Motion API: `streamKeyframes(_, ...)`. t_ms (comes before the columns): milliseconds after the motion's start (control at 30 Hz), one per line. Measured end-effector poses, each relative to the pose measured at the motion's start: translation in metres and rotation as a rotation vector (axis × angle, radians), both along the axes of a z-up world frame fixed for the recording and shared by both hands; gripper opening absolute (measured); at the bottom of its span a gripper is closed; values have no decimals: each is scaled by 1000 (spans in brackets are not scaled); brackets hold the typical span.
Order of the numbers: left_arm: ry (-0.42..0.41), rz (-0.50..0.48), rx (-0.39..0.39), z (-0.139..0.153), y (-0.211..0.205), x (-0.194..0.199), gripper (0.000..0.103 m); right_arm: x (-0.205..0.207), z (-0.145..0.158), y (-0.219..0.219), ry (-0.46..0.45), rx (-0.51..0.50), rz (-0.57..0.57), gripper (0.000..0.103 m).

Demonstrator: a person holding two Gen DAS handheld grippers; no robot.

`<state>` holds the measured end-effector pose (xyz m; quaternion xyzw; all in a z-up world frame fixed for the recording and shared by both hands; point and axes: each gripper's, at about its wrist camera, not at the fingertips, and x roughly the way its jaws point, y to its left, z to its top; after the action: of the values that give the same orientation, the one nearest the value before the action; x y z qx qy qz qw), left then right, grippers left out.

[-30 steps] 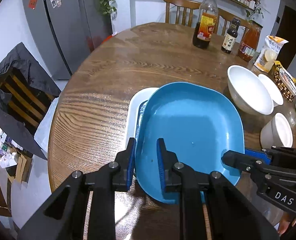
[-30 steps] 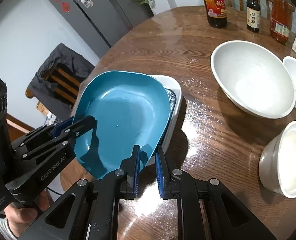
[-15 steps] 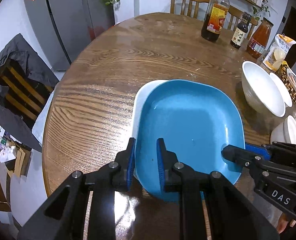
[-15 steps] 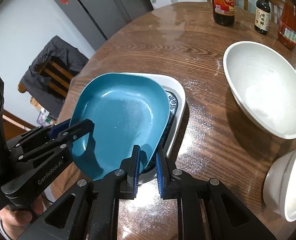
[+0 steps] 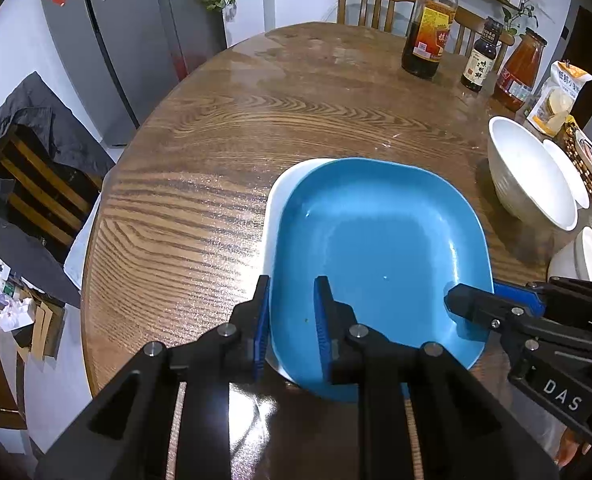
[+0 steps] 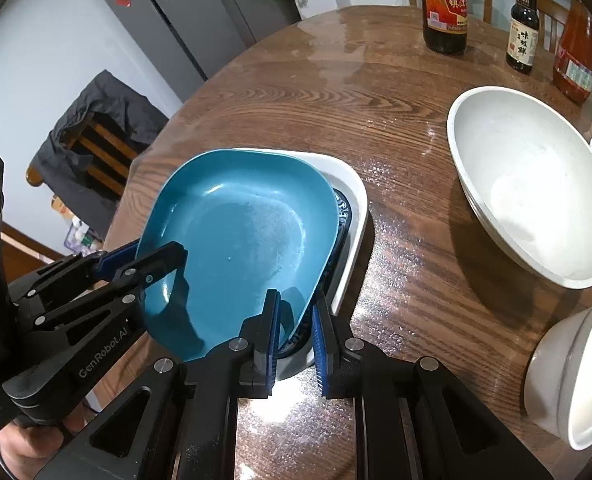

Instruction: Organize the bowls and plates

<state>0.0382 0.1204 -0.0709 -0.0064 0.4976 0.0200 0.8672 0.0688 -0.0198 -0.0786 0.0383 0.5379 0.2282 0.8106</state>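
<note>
I hold the blue rounded-square plate (image 5: 379, 248) over the white rectangular dish (image 6: 351, 216), my left gripper (image 5: 292, 320) and right gripper (image 6: 294, 328) each pinching its rim. I judge I am stacking it. Next it must sink level into this dish before I let go.

Far and left tabletop (image 5: 224, 128) wide open | right side crowded: big white bowl (image 5: 527, 176), small bowls (image 6: 571, 376) | bottles (image 5: 427, 28) line far edge

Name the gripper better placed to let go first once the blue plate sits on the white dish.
Right, likely. The right gripper pinches the blue plate over the white dish; the left gripper grips the overhanging edge.
</note>
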Motion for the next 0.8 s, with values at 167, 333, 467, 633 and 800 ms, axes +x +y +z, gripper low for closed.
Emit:
streamKeyframes(167, 0, -2, 4, -1, 0, 1, 20, -1, 1, -1, -5, -1, -2, 17)
streamKeyframes(333, -7, -6, 15, 0, -1, 0, 20, -1, 1, 1, -12, -10, 0, 17)
streamKeyframes(467, -11, -9, 27, 0, -1, 0, 21, -1, 1, 2, -16, -16, 1, 17)
streamKeyframes(633, -13, -11, 32, 1, -1, -1, 21, -1, 1, 2, -21, -21, 2, 17)
streamKeyframes(800, -14, -14, 40, 1, -1, -1, 22, -1, 3, 4, -31, -36, 1, 17)
